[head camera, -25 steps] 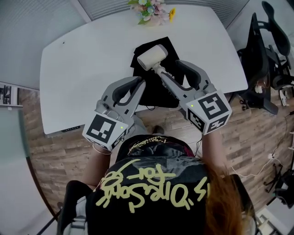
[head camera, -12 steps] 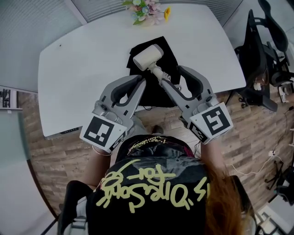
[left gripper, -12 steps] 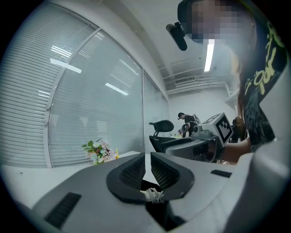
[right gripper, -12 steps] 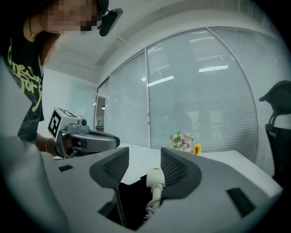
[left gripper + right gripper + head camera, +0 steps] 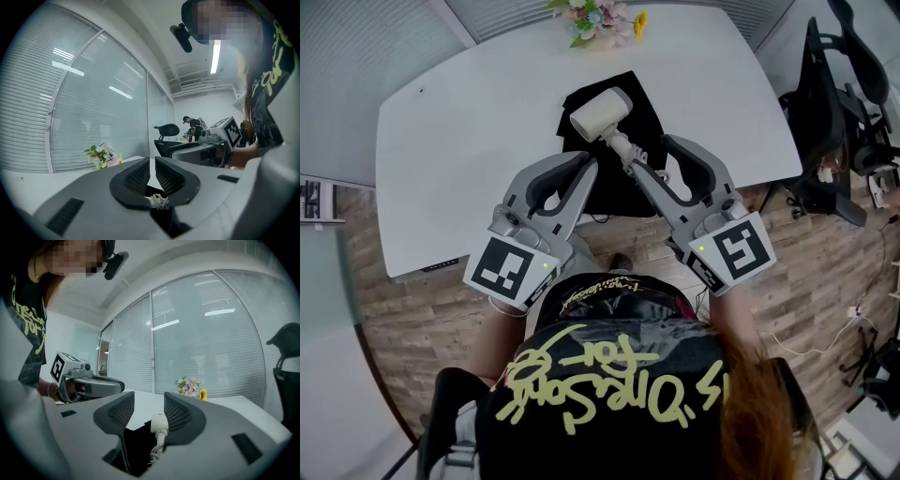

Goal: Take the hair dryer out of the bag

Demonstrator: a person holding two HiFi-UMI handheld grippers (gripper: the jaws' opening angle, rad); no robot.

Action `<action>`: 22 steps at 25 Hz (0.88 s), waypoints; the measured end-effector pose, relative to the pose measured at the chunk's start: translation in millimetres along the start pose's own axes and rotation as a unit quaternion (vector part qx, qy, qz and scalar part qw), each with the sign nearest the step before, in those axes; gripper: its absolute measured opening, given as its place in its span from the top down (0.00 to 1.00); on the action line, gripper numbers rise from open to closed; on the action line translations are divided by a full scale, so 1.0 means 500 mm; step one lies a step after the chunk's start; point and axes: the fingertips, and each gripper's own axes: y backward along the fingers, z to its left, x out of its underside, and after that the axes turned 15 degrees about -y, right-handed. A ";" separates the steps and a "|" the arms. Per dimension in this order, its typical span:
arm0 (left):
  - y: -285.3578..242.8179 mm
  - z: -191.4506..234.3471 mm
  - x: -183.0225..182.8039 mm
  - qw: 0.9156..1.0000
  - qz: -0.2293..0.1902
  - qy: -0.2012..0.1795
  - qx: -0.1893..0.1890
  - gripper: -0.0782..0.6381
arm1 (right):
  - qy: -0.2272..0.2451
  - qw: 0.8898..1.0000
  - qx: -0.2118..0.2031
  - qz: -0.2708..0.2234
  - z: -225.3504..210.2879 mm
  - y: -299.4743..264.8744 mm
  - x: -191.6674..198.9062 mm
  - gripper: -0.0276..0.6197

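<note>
Smooth white table [image 5: 469, 141], soft black bag [image 5: 643, 111], blocky cream hair dryer [image 5: 598, 113]

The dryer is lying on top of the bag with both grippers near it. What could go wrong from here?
1. The right gripper is not clamped: its fingers have just been closing, but a gap shows beside the handle end of the hair dryer, so lifting now could let it slip.
2. The left gripper is shut on a white cord by the bag; if that is the dryer's lead, pulling the dryer away would snag.
</note>
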 end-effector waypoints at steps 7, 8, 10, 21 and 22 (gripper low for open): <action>-0.007 0.009 -0.001 1.000 -0.011 -0.002 -0.013 0.85 | -0.005 1.000 -0.001 -0.017 -0.005 0.006 -0.009 0.78; -0.009 0.009 0.001 1.000 -0.008 0.000 -0.012 0.85 | -0.007 1.000 -0.001 -0.019 -0.007 0.006 -0.009 0.79; -0.012 0.007 0.004 1.000 -0.002 0.004 -0.009 0.86 | -0.006 1.000 -0.002 -0.021 -0.011 0.007 -0.011 0.81; -0.034 0.006 -0.003 1.000 0.000 -0.003 -0.005 0.87 | 0.008 0.999 0.003 -0.033 -0.032 0.009 -0.022 0.93; -0.036 0.006 -0.004 1.000 -0.001 -0.004 -0.005 0.88 | 0.008 0.999 0.004 -0.034 -0.035 0.010 -0.024 0.94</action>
